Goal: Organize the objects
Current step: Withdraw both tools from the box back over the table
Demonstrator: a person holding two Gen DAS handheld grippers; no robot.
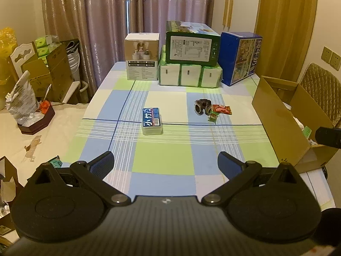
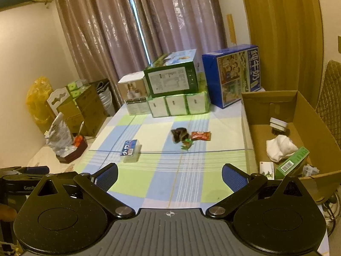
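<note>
A clear plastic box with a blue label (image 1: 151, 121) (image 2: 130, 150) lies on the checked tablecloth (image 1: 162, 160) (image 2: 149, 181). Right of it sit a dark crumpled item (image 1: 202, 106) (image 2: 179, 134), a red snack packet (image 1: 221, 109) (image 2: 200, 136) and a small green packet (image 1: 213, 117) (image 2: 187, 144). An open cardboard box (image 1: 275, 117) (image 2: 309, 115) stands at the table's right edge, with a white cloth (image 2: 280, 147) and a green carton (image 2: 292, 163) inside. My left gripper (image 1: 165, 164) and right gripper (image 2: 169, 176) hang open above the near table, both holding nothing.
Along the table's far edge stand a white box (image 1: 142, 56) (image 2: 133, 93), a green box on tissue packs (image 1: 191, 47) (image 2: 172, 77) and a blue milk carton case (image 1: 240, 57) (image 2: 232, 74). Left of the table are cartons, bags and a dark tray (image 1: 36, 121).
</note>
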